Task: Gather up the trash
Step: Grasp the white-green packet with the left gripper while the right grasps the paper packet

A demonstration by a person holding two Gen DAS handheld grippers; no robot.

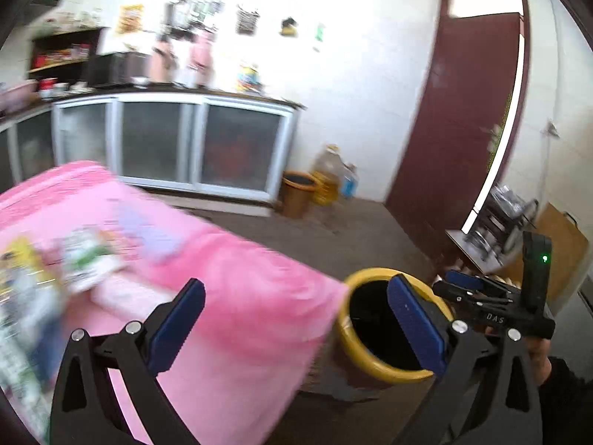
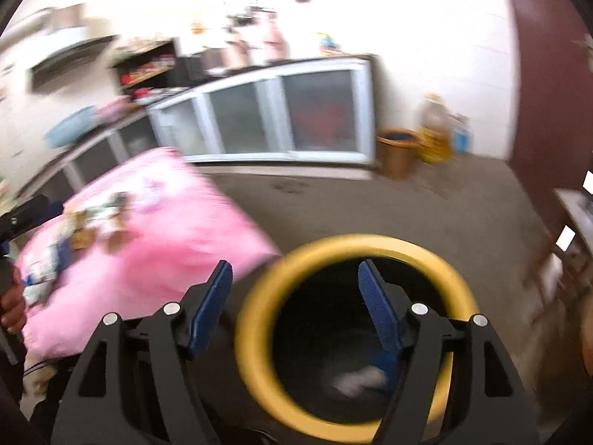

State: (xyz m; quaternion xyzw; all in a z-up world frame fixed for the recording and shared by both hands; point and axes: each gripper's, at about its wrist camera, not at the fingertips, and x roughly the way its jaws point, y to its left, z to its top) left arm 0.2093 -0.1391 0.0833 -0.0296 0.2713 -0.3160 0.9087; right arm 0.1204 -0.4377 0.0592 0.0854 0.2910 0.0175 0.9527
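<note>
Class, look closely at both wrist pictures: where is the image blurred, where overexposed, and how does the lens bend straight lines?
Left wrist view: the wrappers on the pink cloth smear with motion, and the door bows from fisheye distortion. Right wrist view: the yellow bin rim is streaked, and the white wall is blown out.

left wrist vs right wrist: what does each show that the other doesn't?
Left wrist only: the dark red door, seen whole with its bright gap, and the right tongs beside the yellow bin. Right wrist only: the bin's inside, with a pale scrap at the bottom. Both: open, empty tongs, the pink cloth with litter, the brown bin by the glass-fronted cabinet.
</note>
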